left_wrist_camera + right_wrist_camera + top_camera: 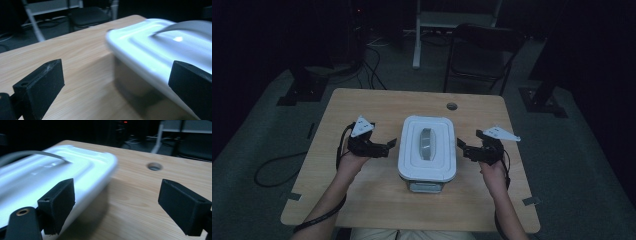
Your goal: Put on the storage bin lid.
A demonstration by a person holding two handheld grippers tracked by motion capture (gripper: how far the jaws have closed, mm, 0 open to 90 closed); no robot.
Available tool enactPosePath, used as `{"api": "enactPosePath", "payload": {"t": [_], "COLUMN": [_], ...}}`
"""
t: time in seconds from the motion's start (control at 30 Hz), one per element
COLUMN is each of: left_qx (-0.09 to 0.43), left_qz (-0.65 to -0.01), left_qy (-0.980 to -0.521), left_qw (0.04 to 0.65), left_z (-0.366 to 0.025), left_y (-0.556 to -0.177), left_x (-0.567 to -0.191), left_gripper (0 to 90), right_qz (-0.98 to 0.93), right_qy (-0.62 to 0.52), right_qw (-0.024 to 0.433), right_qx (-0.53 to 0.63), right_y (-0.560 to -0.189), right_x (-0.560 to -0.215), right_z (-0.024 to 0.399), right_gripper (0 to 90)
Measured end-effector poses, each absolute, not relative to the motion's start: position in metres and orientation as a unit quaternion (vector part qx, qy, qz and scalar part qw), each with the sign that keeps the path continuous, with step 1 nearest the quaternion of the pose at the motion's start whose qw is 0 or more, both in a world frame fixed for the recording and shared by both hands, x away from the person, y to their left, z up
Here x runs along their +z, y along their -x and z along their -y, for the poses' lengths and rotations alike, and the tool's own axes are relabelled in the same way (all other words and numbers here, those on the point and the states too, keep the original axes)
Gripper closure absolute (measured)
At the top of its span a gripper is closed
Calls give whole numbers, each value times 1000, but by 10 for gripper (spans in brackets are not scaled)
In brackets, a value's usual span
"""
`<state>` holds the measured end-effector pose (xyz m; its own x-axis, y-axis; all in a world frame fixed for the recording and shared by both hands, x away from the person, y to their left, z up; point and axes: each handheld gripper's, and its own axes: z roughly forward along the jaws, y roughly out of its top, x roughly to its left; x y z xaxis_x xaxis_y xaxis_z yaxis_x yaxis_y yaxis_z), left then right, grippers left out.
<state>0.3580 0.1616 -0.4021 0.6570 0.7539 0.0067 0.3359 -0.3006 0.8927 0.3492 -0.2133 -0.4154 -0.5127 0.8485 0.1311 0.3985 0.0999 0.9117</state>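
A white-lidded box (pixel 427 147) with a grey handle (pixel 426 144) on its lid stands in the middle of the wooden table (pixel 362 105). My left gripper (pixel 391 145) is open just left of the box, its jaws pointing at the box's left side. My right gripper (pixel 460 147) is open just right of the box, jaws pointing at its right side. In the left gripper view the lid (pixel 155 47) lies close ahead, between the wide-apart fingers (pixel 42 85). In the right gripper view the lid (pixel 50 172) sits by the left finger (pixel 58 200); nothing is held.
A round cable hole (pixel 452 106) is in the table's far part, seen also as a hole (pixel 154 166) in the right gripper view. A dark chair (pixel 482 50) and a white frame (pixel 417 35) stand beyond the table. Cables (pixel 277 170) lie on the floor at left.
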Motion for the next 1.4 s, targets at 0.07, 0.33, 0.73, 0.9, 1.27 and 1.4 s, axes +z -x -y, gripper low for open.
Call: {"api": "enactPosePath", "payload": {"t": [0.07,0.33,0.73,0.9,1.27,1.4], "left_qx": [218,203,173,164,200,205], "left_qz": [-340,-336,-327,-334,-305,-295], "left_qy": [-789,-805,-821,-827,-830,-830], "left_qw": [462,445,434,422,422,427], "left_z": [-151,-137,-133,-132,-127,-127], "left_y": [-357,-353,-339,-338,-333,-333], "left_x": [-403,-411,-411,-417,-412,-408], "left_gripper": [8,8,9,9,8,8], "right_qz": [-722,-755,-771,-773,-763,-761], "right_qy": [-427,-403,-396,-403,-408,-402], "right_qw": [213,199,194,190,208,210], "right_qx": [501,478,460,452,456,465], "right_y": [-348,-343,-332,-331,-330,-329], "right_x": [-414,-423,-420,-424,-425,-421], "right_z": [202,182,182,183,178,180], "right_gripper": [137,134,132,132,131,119]}}
